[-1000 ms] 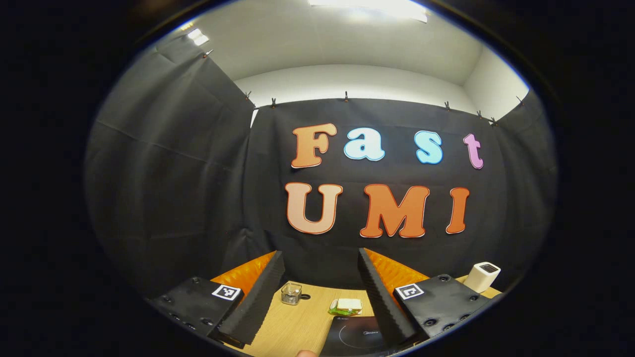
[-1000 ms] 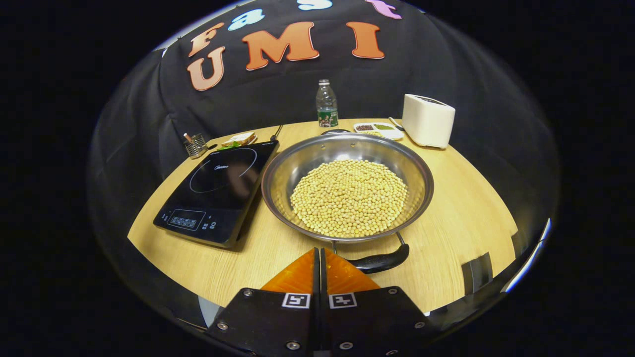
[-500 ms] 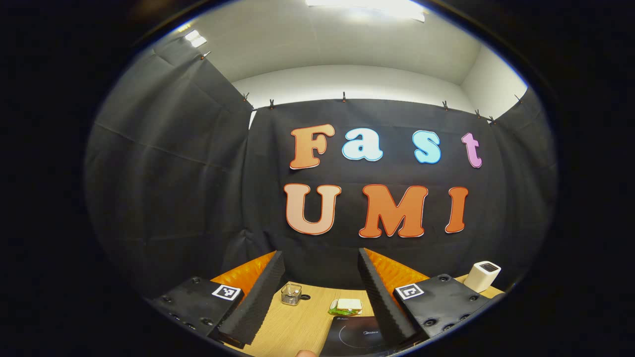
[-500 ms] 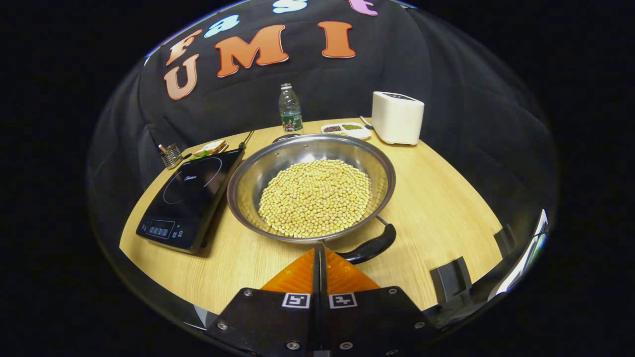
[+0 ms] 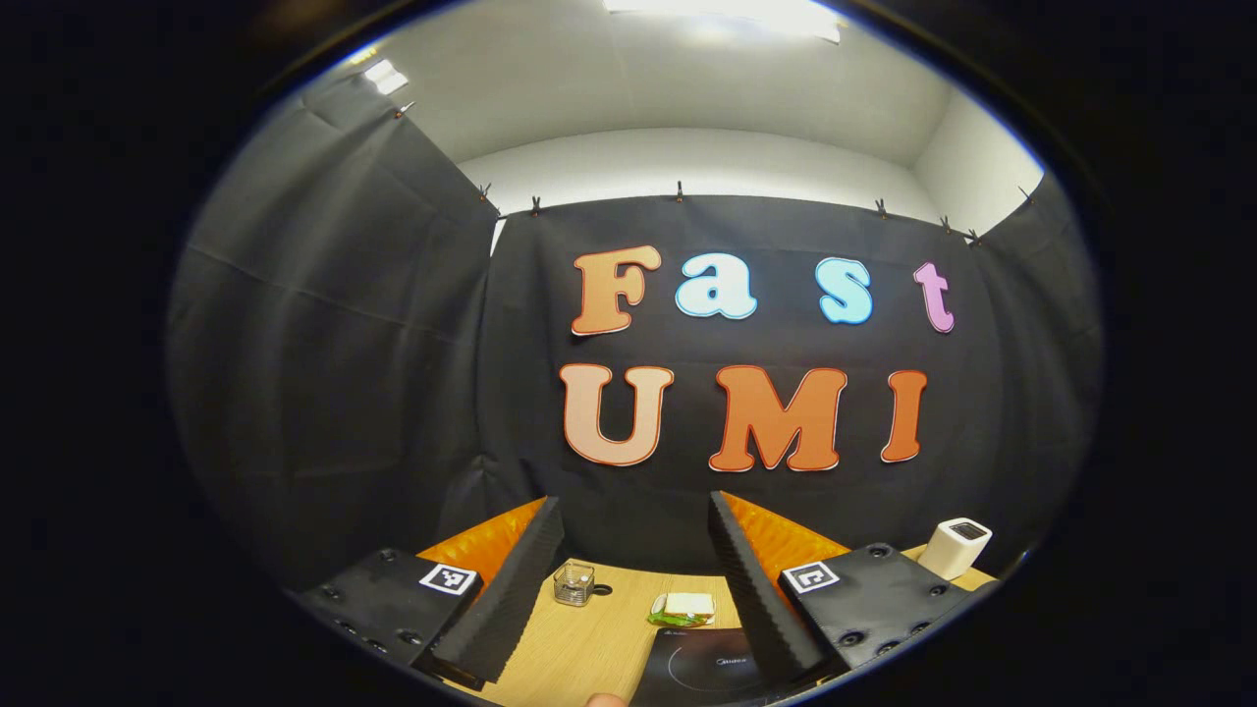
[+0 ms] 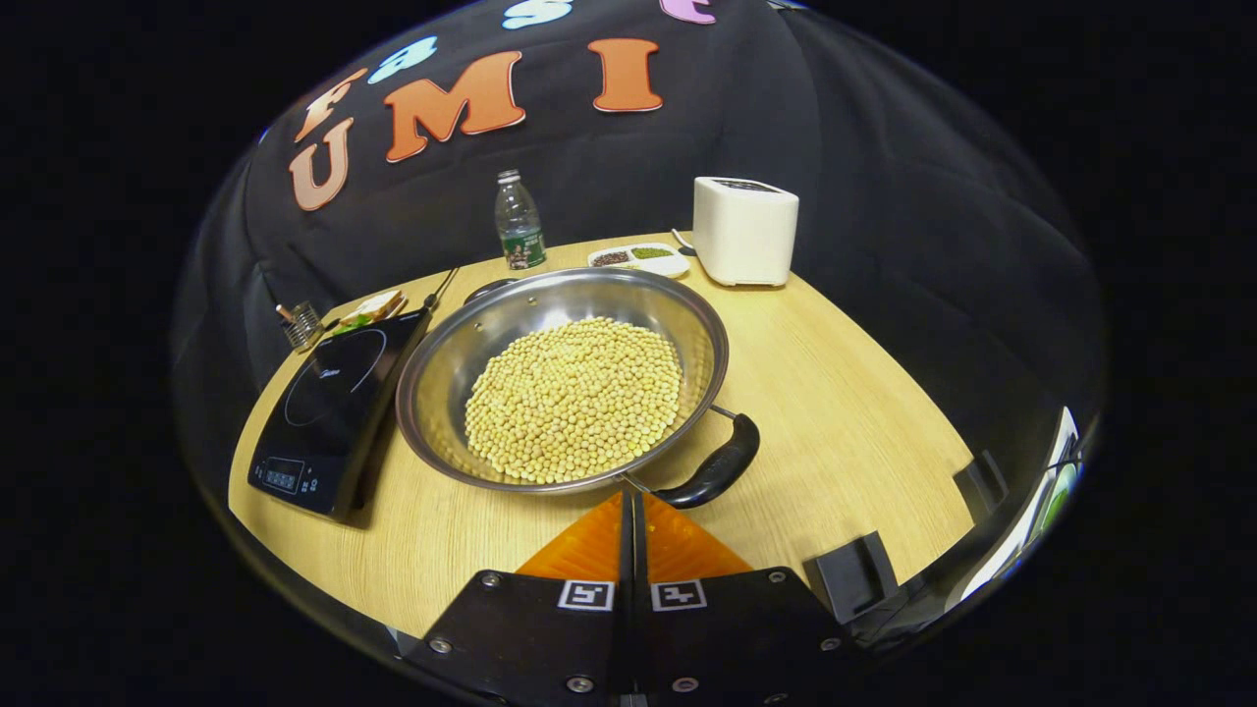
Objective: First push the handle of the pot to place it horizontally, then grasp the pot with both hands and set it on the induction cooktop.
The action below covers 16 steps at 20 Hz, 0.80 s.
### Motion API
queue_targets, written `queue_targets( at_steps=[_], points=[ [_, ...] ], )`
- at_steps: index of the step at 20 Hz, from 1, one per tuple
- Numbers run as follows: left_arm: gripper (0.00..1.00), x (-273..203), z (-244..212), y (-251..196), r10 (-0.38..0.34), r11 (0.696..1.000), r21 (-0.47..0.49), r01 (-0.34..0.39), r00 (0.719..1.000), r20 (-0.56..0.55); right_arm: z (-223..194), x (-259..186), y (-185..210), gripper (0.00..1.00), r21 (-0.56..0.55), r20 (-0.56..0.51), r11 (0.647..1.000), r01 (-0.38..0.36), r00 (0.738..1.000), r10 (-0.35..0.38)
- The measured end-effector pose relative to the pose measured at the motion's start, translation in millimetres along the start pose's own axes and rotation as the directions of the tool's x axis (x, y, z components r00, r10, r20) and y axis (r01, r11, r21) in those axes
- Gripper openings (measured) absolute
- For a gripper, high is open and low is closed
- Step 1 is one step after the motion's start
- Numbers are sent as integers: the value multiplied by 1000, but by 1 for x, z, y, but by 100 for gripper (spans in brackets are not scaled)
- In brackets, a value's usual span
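Observation:
A steel pot full of yellow beans stands on the wooden table, just right of the black induction cooktop. Its black handle juts out at the pot's near right, angled away from me. My right gripper is shut with nothing between its fingers. Its tip is at the pot's near rim, just left of the handle's base. Held high and level, my left gripper is open, empty and facing the booth wall. The cooktop lies below it.
At the table's back stand a white appliance, a water bottle and a divided dish. A sandwich and a small glass holder sit behind the cooktop. A dark bracket marks the near right edge.
In the right gripper view the pot and cooktop have drifted left, and the handle has swung from the pot's near side toward its right. The left gripper has stayed still.

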State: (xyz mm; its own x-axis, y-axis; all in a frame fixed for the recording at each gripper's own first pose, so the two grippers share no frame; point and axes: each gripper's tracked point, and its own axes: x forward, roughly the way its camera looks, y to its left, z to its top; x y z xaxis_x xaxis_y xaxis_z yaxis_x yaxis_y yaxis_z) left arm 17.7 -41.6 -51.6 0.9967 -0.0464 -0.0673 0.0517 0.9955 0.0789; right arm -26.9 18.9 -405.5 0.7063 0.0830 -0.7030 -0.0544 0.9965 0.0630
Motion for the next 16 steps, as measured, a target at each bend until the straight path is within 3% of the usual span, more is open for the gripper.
queue_targets(
  at_steps=[16],
  points=[
    [97,26,-17,-17,-1,999,34,2,999,-36,48,45,-46,0,78,-1,992,98,995,-98]
  ],
)
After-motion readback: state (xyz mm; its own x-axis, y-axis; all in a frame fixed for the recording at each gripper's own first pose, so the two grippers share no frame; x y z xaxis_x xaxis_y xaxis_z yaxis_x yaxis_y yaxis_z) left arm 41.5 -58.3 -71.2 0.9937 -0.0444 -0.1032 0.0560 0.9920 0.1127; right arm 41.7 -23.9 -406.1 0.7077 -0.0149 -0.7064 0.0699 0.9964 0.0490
